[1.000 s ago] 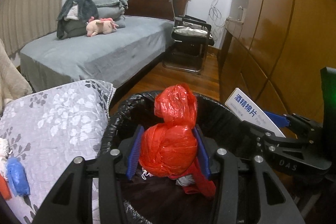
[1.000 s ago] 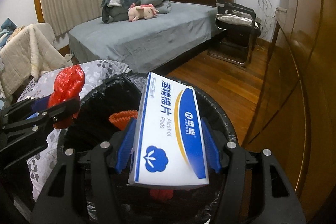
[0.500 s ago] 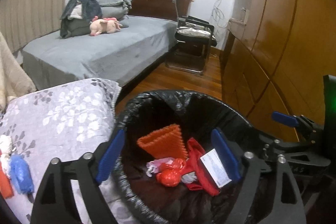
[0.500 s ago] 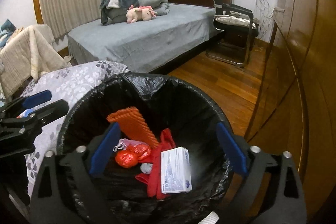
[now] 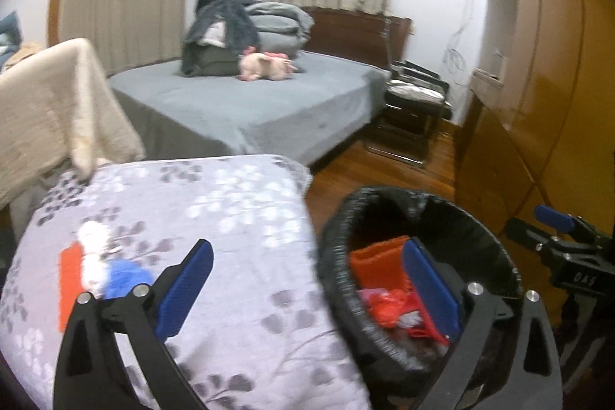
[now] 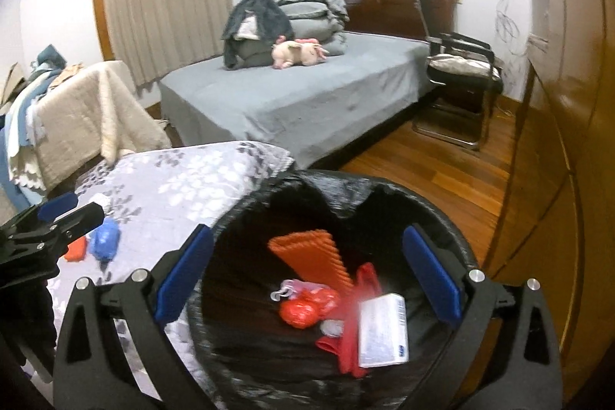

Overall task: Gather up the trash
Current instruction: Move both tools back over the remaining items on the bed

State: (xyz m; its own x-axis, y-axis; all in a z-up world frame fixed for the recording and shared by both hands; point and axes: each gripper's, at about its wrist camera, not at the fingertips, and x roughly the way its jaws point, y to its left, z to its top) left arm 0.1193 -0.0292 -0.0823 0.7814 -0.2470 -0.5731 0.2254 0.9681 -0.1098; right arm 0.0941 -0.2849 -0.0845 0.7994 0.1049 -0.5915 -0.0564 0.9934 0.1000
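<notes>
Motion blur softens your left wrist view, so the items on the floral quilt (image 5: pixel 215 214) read only as three patches: one orange-red (image 5: pixel 70 285), one white (image 5: pixel 91 258), one blue (image 5: pixel 125 275). Your right wrist view shows the blue piece (image 6: pixel 104 239) and a red one (image 6: pixel 75 250) more clearly, partly hidden behind your left gripper (image 6: pixel 57 214), whose body is cut off at the left edge.

Your left gripper (image 5: pixel 307 289) is spread wide and empty, its left finger over the quilt, its right finger over the bin (image 5: pixel 334 256), screening part of the contents. Your right gripper (image 6: pixel 307 277) is likewise spread wide and empty, straddling the bin's (image 6: pixel 384 185) black-lined rim.

Inside the bin you can count an orange ridged piece (image 6: pixel 313 258), a red bag wad (image 6: pixel 303 310), a red cloth-like strip (image 6: pixel 351 325), blurred, and one white box (image 6: pixel 384 329) near the right wall; a small pinkish scrap (image 6: pixel 290 289) cannot be identified.

Beyond lie a grey bed (image 6: pixel 307 102) with one pink plush toy (image 6: pixel 298 52), and one chair (image 6: pixel 465 72) far right.
</notes>
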